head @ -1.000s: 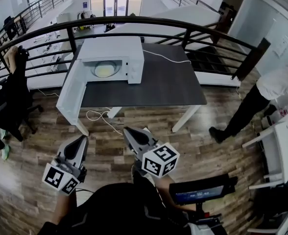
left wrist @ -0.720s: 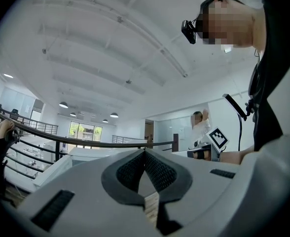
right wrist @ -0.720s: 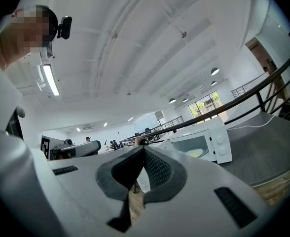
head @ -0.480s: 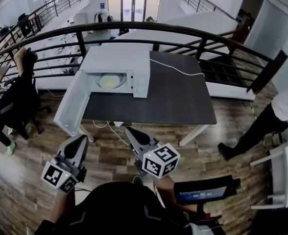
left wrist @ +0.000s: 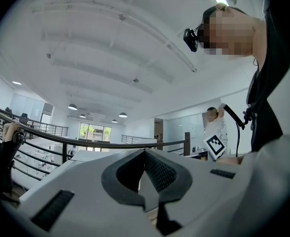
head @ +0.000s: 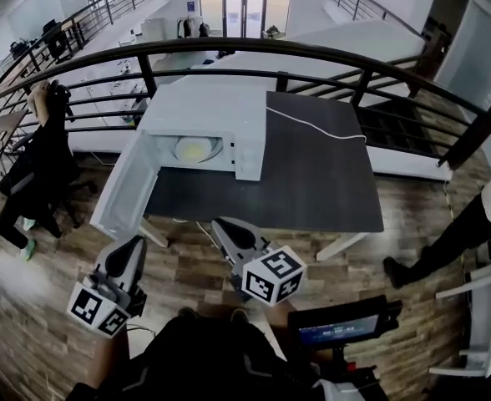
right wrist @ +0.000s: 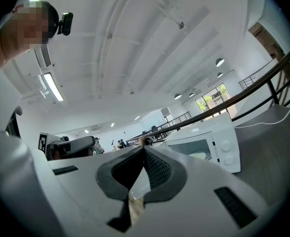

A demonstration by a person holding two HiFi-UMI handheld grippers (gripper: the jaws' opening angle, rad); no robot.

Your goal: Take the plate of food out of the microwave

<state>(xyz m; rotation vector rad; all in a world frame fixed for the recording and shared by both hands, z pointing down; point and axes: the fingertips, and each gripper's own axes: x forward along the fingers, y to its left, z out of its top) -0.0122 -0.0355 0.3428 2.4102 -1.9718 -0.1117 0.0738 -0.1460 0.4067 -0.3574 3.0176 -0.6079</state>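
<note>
A white microwave [head: 205, 107] stands on the left part of a dark table [head: 312, 174], its door [head: 127, 189] swung wide open to the left. Inside it lies a pale plate of food [head: 194, 149]. Both grippers hang in front of the table over the wooden floor, well short of the microwave. My left gripper [head: 134, 245] is shut and empty; my right gripper [head: 221, 225] is also shut and empty. The right gripper view shows the microwave [right wrist: 211, 142] ahead to the right, past the closed jaws [right wrist: 145, 149]. The left gripper [left wrist: 145, 152] points up toward the railing.
A dark railing [head: 312, 53] curves behind the table. A white cable [head: 312, 124] crosses the tabletop. One person [head: 32, 157] stands at the left, another [head: 471, 224] at the right. A small screen [head: 341, 326] sits below the right gripper.
The table and microwave have come nearer and lower in the head view. Both grippers keep their place in view and stay shut. The person at the right has slid toward the edge.
</note>
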